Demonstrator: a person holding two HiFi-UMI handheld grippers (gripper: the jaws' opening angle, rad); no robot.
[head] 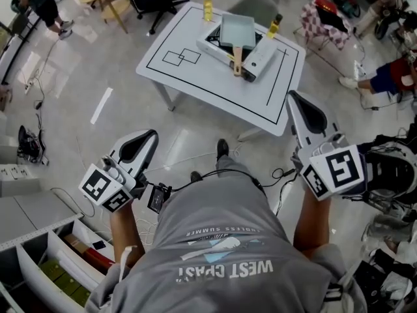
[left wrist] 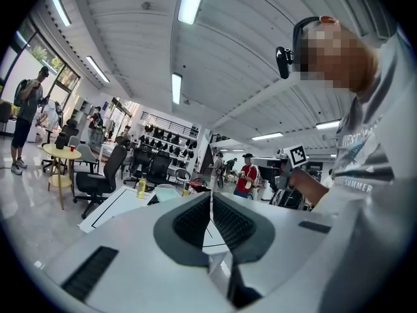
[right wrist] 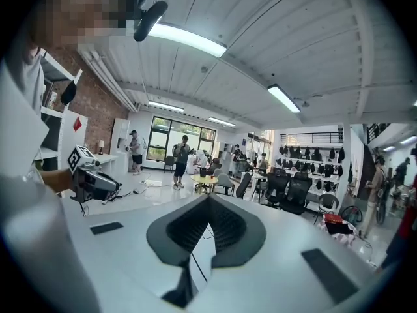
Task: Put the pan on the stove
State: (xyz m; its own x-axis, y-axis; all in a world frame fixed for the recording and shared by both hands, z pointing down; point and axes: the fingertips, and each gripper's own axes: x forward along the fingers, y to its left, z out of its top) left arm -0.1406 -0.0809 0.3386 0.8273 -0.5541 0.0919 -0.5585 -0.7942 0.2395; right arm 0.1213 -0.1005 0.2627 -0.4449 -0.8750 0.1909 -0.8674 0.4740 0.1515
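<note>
Closest in, the person's grey T-shirt [head: 221, 253] fills the bottom of the head view, with one claw held out on each side at about waist height. The left claw [head: 148, 137] points forward over the floor [head: 78, 129]; in the left gripper view its jaws are pressed together with nothing between them. The right claw [head: 294, 100] reaches towards the near right corner of the counter [head: 215, 87]. Its jaws are likewise closed all the way on nothing, as the right gripper view shows. Both are well apart from the things on the counter.

Further off, the white counter with black line markings stands on the pale floor. Towards its far side lies the white stove [head: 260, 57], and the square grey-green pan [head: 237, 30] rests on top of it. The pan's wooden handle [head: 237, 60] points back towards the person. A yellow bottle [head: 208, 6] stands just left of the pan and another yellow bottle [head: 274, 25] just right of it.
</note>
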